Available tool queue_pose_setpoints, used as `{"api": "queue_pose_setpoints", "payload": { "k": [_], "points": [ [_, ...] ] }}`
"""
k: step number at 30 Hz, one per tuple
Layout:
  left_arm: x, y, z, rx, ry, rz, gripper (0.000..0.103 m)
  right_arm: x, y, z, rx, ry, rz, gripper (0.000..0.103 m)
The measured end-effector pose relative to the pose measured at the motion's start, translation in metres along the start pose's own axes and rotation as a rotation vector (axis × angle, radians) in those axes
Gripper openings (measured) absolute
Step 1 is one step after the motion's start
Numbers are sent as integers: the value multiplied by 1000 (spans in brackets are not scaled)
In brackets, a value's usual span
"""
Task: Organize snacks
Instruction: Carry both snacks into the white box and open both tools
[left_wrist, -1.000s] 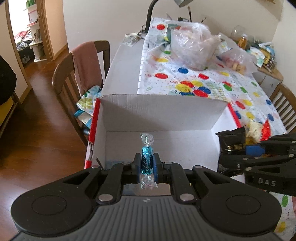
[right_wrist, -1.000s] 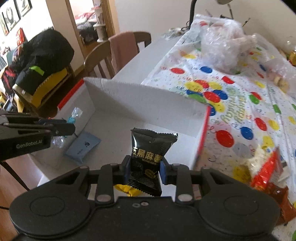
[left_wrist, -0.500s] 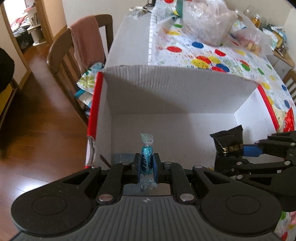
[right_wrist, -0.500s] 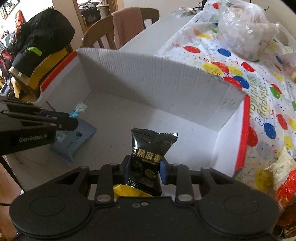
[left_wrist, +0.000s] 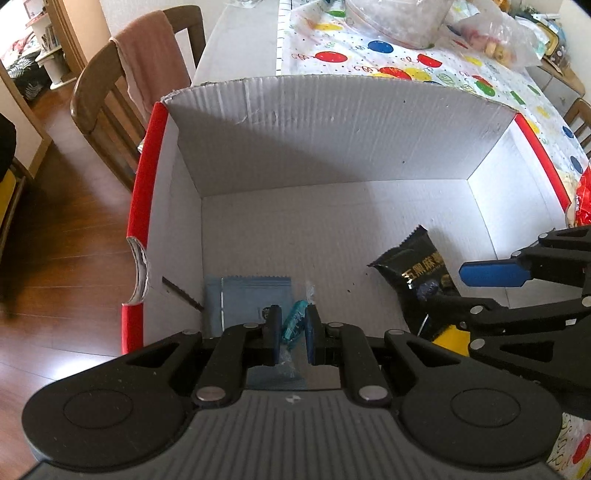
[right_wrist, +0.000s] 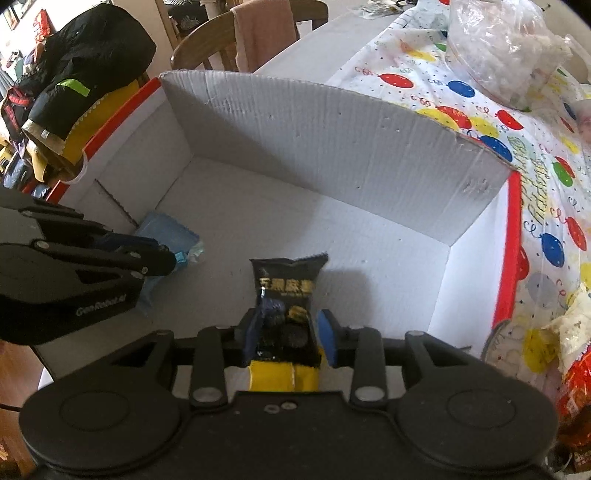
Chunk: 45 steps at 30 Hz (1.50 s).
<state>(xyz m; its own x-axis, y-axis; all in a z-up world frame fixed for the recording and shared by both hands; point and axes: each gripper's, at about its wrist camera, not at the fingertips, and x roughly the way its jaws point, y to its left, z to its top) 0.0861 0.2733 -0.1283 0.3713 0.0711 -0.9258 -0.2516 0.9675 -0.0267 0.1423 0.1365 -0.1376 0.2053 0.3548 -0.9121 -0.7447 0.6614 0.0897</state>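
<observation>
Both tools (left_wrist: 290, 334) (right_wrist: 290, 338) parted inside box (left_wrist: 332, 122).

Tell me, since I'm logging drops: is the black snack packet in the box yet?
In. The black snack packet lies on the box floor, right gripper fingers spread either side.

Table under a balloon-print cloth

A white cardboard box (left_wrist: 332, 129) is sitting on the table (left_wrist: 236, 40), beside the balloon-print cloth (right_wrist: 546, 177), which is carrying a clear plastic bag (right_wrist: 506, 48).
</observation>
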Motion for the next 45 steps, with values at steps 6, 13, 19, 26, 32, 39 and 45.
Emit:
{"api": "queue_pose_setpoints", "payload": {
  "k": [6, 13, 19, 26, 32, 39, 45],
  "points": [
    [-7, 2, -1, -25, -12, -10, 13, -15, -2, -3, 11, -26, 13, 42],
    [-25, 5, -7, -57, -42, -38, 13, -41, -1, -9, 23, -83, 30, 49],
    [-50, -2, -12, -51, -97, -59, 14, -66, -2, -14, 42, -136, 46, 57],
    [-81, -19, -17, -31, -169, -79, 29, -100, -4, -25, 57, -211, 72, 63],
    [-102, -35, -20, -14, -211, -98, 42, -127, -16, -38, 87, -267, 83, 71],
    [-124, -62, -23, 12, -271, -119, 67, -157, -35, -59, 122, -333, 84, 82],
    [-132, -96, -25, 51, -290, -138, 70, -179, -56, -83, 155, -379, 81, 92]
  ]
}}
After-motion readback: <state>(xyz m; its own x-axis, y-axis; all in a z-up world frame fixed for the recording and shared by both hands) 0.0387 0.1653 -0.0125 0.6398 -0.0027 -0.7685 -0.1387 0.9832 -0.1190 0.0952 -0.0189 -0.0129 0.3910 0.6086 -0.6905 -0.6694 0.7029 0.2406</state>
